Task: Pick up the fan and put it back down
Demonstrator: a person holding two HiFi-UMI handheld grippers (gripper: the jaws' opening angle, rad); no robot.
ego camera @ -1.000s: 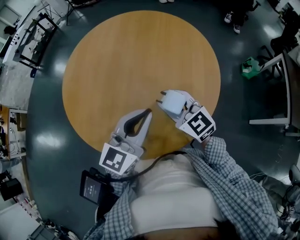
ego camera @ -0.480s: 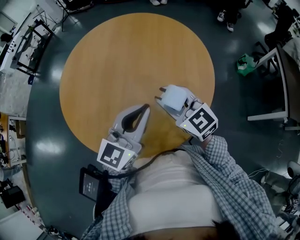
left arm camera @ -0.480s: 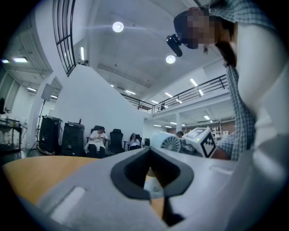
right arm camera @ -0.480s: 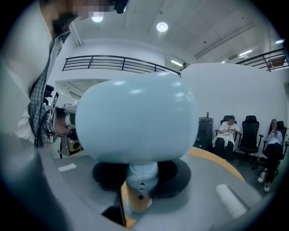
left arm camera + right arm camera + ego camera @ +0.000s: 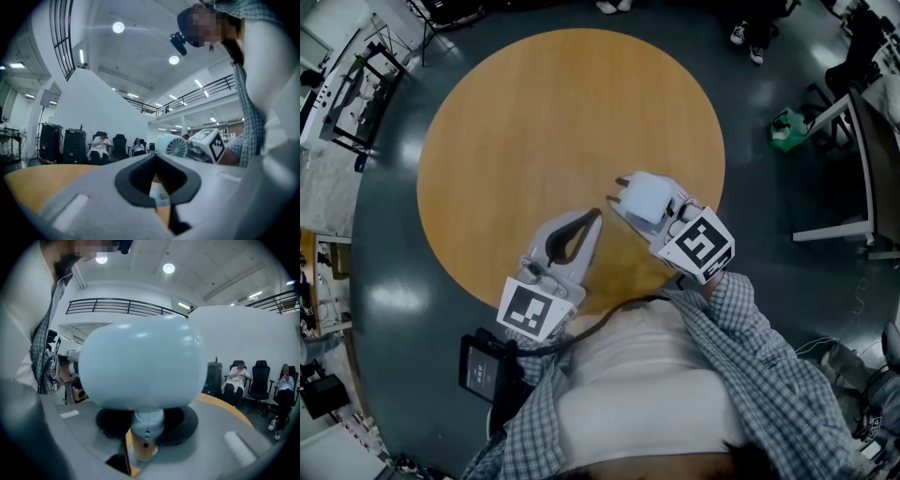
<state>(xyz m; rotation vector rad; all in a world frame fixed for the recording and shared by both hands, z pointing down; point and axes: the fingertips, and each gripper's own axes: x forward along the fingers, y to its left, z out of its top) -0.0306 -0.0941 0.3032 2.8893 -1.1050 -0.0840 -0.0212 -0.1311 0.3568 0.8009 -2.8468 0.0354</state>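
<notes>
Round wooden bench (image 5: 534,122) on a dark glossy floor (image 5: 389,281), bare apart from what the person holds over its near edge; open hall behind, with people seated on black chairs. Right gripper (image 5: 630,201): fingers clenched on the small pale-blue fan (image 5: 649,193), pads pinching the narrow neck (image 5: 144,425) below the rounded housing; the bulky head therefore sits above the fingers, not between them; the low grip is judged to suit the only part slim enough to pinch. Fan appears clear of the bench surface, held roughly level over the near right part of the wood; in the left gripper view its grille (image 5: 177,146) shows just beside the right gripper's marker cube (image 5: 212,144). Left gripper (image 5: 592,221): fingers clenched tip to tip on nothing, parked near the fan without touching it; judged idle, one gripper being enough for so light a thing. Judgement: lift done, set-down on the wood remains; risk is the head tipping about its thin neck on release.
</notes>
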